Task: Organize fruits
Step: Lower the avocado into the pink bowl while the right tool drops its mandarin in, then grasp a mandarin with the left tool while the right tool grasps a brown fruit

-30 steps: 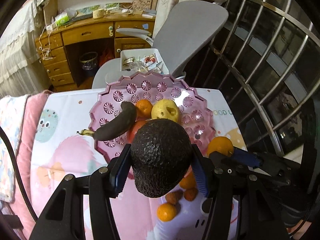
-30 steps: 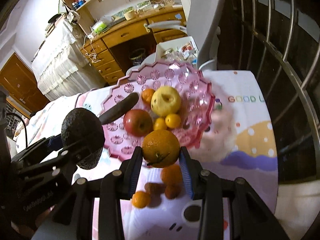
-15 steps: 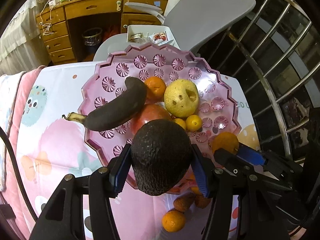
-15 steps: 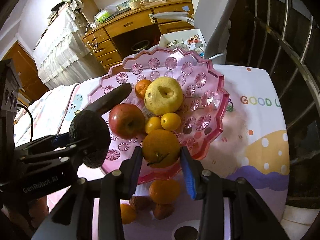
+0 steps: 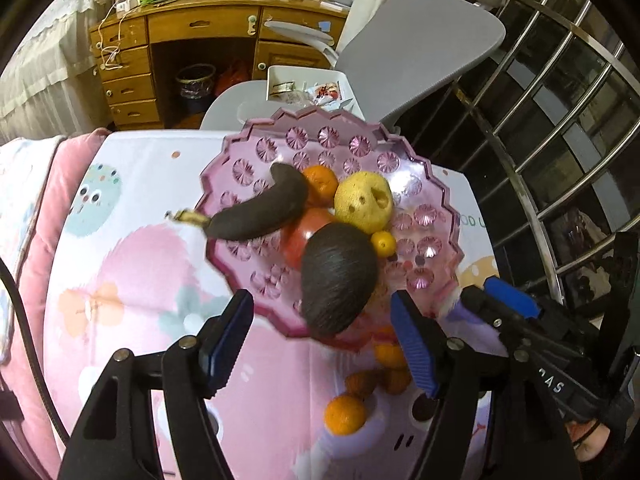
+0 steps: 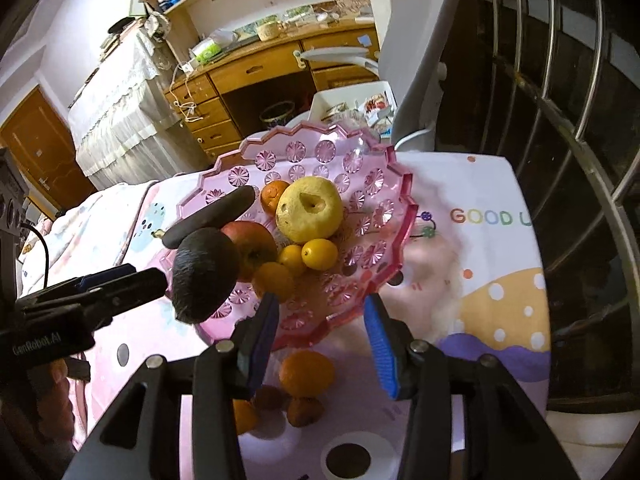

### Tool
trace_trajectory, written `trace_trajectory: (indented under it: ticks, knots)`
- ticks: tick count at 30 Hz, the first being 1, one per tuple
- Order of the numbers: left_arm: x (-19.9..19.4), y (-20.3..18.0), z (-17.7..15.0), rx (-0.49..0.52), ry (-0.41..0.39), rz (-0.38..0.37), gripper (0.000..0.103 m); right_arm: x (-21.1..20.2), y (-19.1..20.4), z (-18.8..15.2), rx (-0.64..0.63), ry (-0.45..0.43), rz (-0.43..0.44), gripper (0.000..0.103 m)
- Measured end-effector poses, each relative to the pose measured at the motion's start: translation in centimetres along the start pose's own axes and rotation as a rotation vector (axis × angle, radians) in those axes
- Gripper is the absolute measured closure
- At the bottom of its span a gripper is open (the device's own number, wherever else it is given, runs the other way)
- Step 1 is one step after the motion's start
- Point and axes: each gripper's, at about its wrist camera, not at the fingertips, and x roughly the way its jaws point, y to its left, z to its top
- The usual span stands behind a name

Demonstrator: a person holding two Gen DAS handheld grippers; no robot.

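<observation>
Both hand-held grippers (image 5: 322, 330) (image 6: 322, 338) now open; avocado (image 5: 338, 278), orange (image 6: 273, 281) released into bowl (image 6: 394, 236).

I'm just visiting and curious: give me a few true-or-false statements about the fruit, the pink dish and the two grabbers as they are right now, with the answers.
1. Both grabbers are open and empty. True: the left gripper and right gripper hold nothing.
2. The avocado is on the pink dish. True, at its near edge beside the red apple.
3. The black banana lies on the tablecloth. False: it lies on the dish, its stem past the rim.
4. Every fruit is on the dish. False: some small oranges sit on the tablecloth.
5. The dish is blue. False: it is pink.
</observation>
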Motion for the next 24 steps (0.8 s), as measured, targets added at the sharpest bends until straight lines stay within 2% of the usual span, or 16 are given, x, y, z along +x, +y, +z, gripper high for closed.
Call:
trace_trajectory:
  ticks: [4,15,24]
  knots:
    - [-0.9,0.4,-1.4,-0.018,0.008,-0.016,0.034,-1.4,0.0,-1.1,-0.053,-0.034,0.004,0.058]
    - [0.2,0.5,-5.0,-0.031,0.118,-0.03,0.034,-3.9,0.7,-4.5,-0.172,-0.143,0.031,0.058]
    - [3.2,0.2,-7.1,-0.048,0.221,-0.041,0.034,-2.6,1.6,-7.4,-0.278,-0.13,0.041,0.058]
